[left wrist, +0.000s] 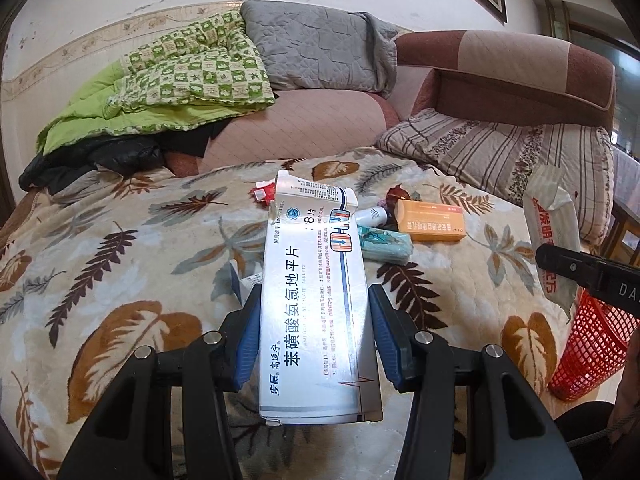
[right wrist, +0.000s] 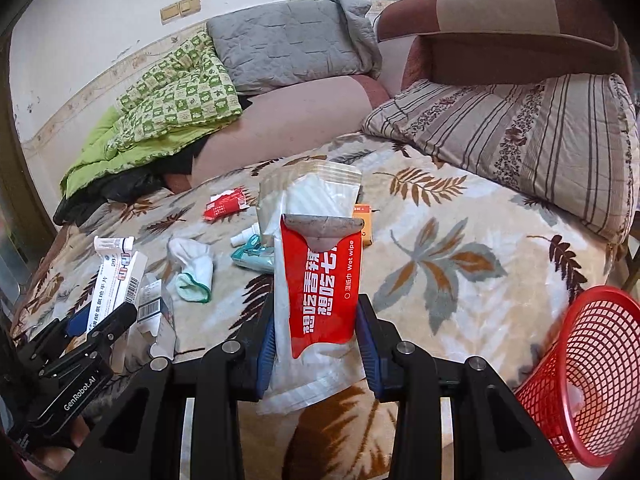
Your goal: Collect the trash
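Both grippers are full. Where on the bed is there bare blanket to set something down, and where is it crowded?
Free: the blanket between the orange box and the striped pillow, reaching toward the red basket. Also the stretch left of the medicine box in the left gripper. Crowded: mid-bed around the teal pack, white cloth and red wrapper.

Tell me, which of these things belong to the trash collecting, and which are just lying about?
Part of the job:
- white medicine box, clamped in the left hand-held gripper
- wet wipe packet, clamped in the right hand-held gripper
- red mesh basket
- orange box, teal packet, red wrapper

Just lying about:
- striped pillow
- green quilt
- grey cushion
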Demonstrator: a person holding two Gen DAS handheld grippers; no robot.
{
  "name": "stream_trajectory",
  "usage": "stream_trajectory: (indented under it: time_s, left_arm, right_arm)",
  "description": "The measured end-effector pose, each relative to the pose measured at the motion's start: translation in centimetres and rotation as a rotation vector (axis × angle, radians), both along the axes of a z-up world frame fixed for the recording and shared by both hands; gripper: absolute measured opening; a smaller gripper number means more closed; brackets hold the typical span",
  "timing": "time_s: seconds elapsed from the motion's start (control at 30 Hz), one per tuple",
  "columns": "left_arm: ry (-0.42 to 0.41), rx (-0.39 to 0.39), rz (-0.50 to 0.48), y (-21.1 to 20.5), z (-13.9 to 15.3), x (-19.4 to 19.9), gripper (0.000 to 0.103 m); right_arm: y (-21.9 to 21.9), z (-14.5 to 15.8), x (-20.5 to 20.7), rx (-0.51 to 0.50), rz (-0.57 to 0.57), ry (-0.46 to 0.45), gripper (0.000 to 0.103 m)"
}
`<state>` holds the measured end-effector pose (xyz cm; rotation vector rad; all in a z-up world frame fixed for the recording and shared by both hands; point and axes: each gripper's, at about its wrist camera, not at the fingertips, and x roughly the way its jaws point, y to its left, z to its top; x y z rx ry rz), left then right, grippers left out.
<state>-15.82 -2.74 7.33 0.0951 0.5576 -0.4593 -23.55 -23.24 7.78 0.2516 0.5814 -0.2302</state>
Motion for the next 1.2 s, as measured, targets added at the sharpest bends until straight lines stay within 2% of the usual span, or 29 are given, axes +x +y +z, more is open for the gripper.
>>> stream_trajectory:
  time_s: [0.27, 1.2]
  left_arm:
    - [0.007, 0.01, -0.002, -0.2, -0.2, 0.0, 0.049]
    - [0.015, 0.01, -0.003, -0.1, -0.4, 0.3, 0.049]
  right_arm:
    - [1.0, 0.2, 0.2, -0.049, 0.017, 0.002, 0.039]
    - [1.1, 0.0, 0.5, -0.052, 0.026, 0.019, 0.039]
